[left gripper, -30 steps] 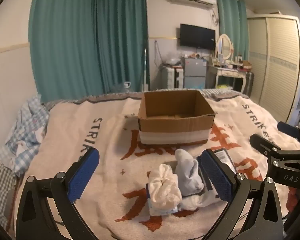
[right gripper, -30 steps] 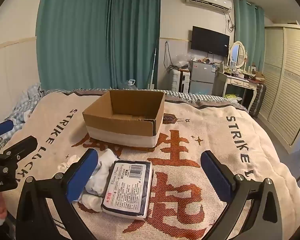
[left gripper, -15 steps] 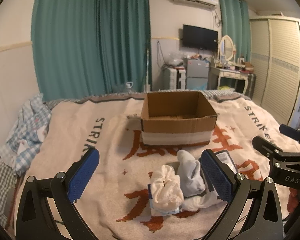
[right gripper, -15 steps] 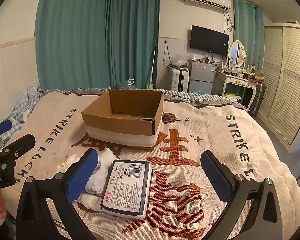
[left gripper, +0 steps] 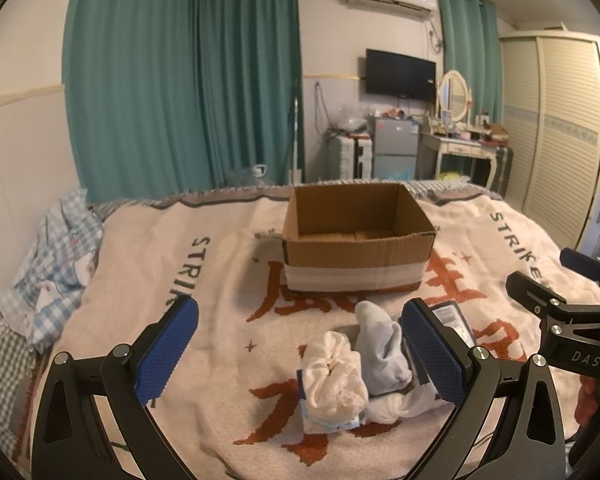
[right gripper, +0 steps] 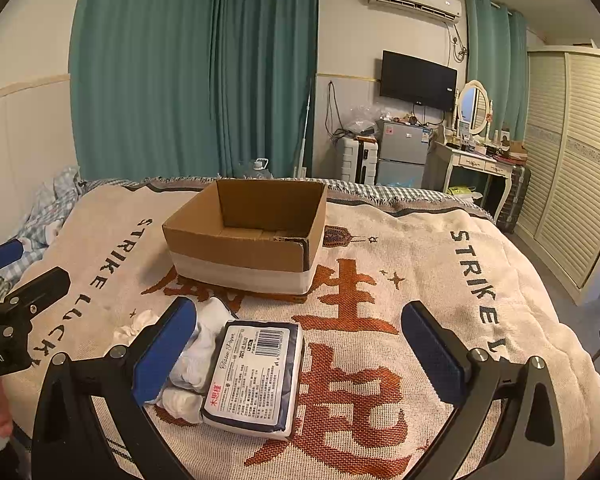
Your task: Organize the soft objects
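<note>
An open empty cardboard box [left gripper: 356, 236] stands on the bed's blanket; it also shows in the right wrist view [right gripper: 248, 236]. In front of it lie a cream rolled sock [left gripper: 334, 378], a pale grey sock [left gripper: 380, 344], a white sock [left gripper: 396, 404] and a tissue pack [right gripper: 256, 372], whose edge also shows in the left wrist view [left gripper: 452, 318]. My left gripper [left gripper: 298, 354] is open above the socks, empty. My right gripper [right gripper: 300, 356] is open above the tissue pack, empty. White socks [right gripper: 200, 344] lie left of the pack.
The cream blanket [right gripper: 440, 280] with red characters covers the bed. Checked bedding [left gripper: 52, 264] is piled at the left edge. Beyond the bed's foot stand a small fridge [right gripper: 404, 154], a dressing table [right gripper: 480, 164] and a wardrobe [right gripper: 572, 160].
Both views have shifted slightly, as both grippers eased back a little. The jaws stay open and the objects have not moved.
</note>
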Demonstrator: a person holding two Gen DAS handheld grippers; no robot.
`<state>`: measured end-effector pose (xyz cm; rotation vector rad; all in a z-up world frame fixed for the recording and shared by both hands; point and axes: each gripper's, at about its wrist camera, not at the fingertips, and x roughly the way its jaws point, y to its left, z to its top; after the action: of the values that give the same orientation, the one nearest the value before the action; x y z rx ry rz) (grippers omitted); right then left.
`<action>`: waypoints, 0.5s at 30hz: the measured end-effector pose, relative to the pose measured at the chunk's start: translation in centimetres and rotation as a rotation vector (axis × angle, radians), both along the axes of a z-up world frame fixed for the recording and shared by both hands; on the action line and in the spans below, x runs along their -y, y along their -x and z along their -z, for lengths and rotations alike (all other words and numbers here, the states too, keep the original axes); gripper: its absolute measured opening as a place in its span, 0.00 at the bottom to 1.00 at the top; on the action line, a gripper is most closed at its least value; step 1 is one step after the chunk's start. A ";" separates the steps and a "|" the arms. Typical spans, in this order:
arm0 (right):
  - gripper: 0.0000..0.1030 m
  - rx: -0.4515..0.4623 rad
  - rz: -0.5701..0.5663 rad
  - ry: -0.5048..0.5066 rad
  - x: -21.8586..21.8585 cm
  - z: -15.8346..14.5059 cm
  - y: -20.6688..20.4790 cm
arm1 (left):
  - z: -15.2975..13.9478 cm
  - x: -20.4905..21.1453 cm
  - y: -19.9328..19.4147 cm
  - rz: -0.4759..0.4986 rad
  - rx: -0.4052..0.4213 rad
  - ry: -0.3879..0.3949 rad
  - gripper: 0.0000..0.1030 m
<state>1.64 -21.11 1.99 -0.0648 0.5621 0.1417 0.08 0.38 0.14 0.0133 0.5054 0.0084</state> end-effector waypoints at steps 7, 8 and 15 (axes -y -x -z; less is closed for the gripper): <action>1.00 0.001 0.001 -0.001 0.0 0.0 0.0 | -0.2 -0.2 -0.2 -0.001 -0.006 -0.007 1.00; 1.00 0.001 0.001 -0.001 0.0 0.0 0.0 | -0.2 -0.1 -0.2 -0.001 -0.004 -0.007 1.00; 1.00 -0.006 0.000 0.002 -0.2 0.0 -0.1 | -0.2 -0.1 -0.3 -0.004 -0.003 -0.012 1.00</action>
<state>1.72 -20.94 1.98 -0.0665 0.5678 0.1417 0.40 0.53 0.37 0.0242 0.5083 0.0158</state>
